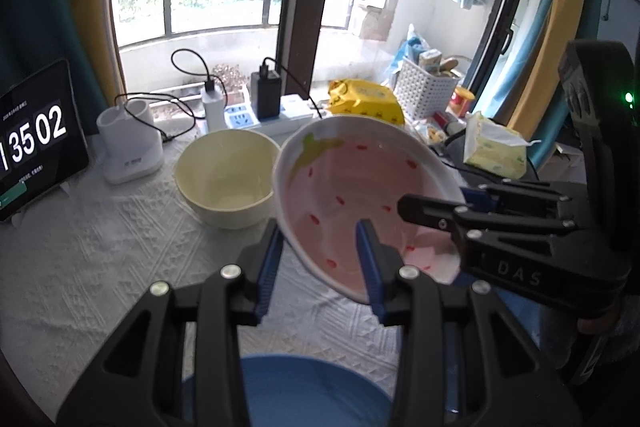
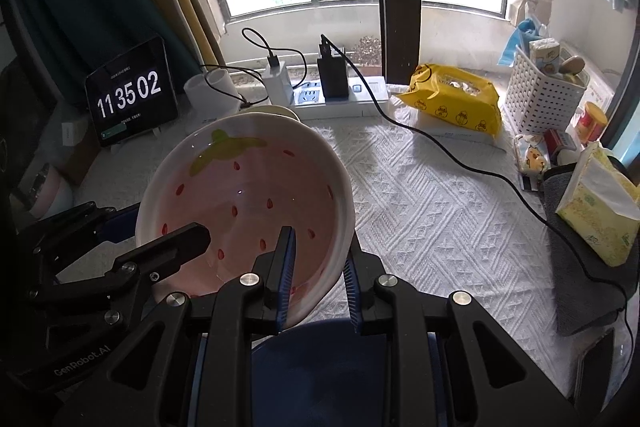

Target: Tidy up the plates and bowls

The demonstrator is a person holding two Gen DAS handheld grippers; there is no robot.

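Note:
A pink strawberry-pattern bowl [image 1: 360, 187] is held tilted in the air above the white tablecloth, and both grippers grip its rim. My left gripper [image 1: 320, 251] is shut on its near-left rim. My right gripper [image 2: 318, 259] is shut on its near-right rim; it also shows in the left wrist view [image 1: 432, 211]. The bowl also shows in the right wrist view [image 2: 244, 195]. A cream bowl [image 1: 226, 179] stands on the cloth behind and left of it. A blue plate [image 1: 296, 391] lies below the grippers at the near edge, also showing in the right wrist view [image 2: 320, 367].
A tablet clock [image 1: 36, 143] and a white holder [image 1: 130, 143] stand at the left. A power strip with chargers [image 2: 320, 95], a yellow wipes pack [image 2: 456, 99], a white basket [image 2: 544, 91] and a tissue pack [image 2: 600, 203] line the back and right.

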